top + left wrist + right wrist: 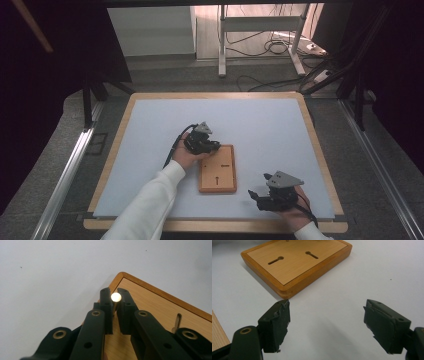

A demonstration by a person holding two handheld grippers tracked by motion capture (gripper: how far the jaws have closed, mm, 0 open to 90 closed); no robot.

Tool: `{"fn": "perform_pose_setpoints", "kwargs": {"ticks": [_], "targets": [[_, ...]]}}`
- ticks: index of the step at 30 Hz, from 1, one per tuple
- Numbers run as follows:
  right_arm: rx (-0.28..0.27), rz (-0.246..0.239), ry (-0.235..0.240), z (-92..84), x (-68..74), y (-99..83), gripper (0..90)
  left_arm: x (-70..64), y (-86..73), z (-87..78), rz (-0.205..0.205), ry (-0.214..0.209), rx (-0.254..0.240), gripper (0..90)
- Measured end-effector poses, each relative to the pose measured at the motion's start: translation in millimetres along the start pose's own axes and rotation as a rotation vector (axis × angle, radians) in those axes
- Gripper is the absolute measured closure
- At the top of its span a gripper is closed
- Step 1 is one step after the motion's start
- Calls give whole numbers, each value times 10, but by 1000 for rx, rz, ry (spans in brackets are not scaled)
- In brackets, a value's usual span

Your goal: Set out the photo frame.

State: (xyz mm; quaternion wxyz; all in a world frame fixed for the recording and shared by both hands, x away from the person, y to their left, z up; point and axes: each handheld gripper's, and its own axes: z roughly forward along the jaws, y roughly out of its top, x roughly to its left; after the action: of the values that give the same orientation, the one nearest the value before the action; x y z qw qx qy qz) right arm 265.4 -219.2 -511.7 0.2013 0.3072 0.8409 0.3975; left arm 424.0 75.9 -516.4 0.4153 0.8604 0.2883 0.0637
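While one wooden board (218, 170) lies flat near the middle of the tabletop (260, 125), a little toward its near edge, the left gripper (212, 146) sits at the board's far left corner with its jaws closed on a single brass pin (116, 297). That pin stands upright at the corner, its round bright head level with the jaw tips in the left gripper view. Two keyhole-shaped slots (276, 260) are cut into the board's top face, well apart from each other. One right gripper (256, 195) rests near the tabletop's near edge, just right of the board, its two jaws spread wide with nothing between them.
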Motion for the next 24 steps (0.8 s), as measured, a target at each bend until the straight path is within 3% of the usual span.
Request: {"fn": "perform_pose_setpoints", "kwargs": {"ticks": [11, 24], "targets": [[-11, -140, -15, 45, 219, 145, 159, 69, 38, 3, -13, -51, 28, 837], [9, -209, -12, 206, 362, 226, 142, 166, 57, 9, -40, -111, 39, 833]]}}
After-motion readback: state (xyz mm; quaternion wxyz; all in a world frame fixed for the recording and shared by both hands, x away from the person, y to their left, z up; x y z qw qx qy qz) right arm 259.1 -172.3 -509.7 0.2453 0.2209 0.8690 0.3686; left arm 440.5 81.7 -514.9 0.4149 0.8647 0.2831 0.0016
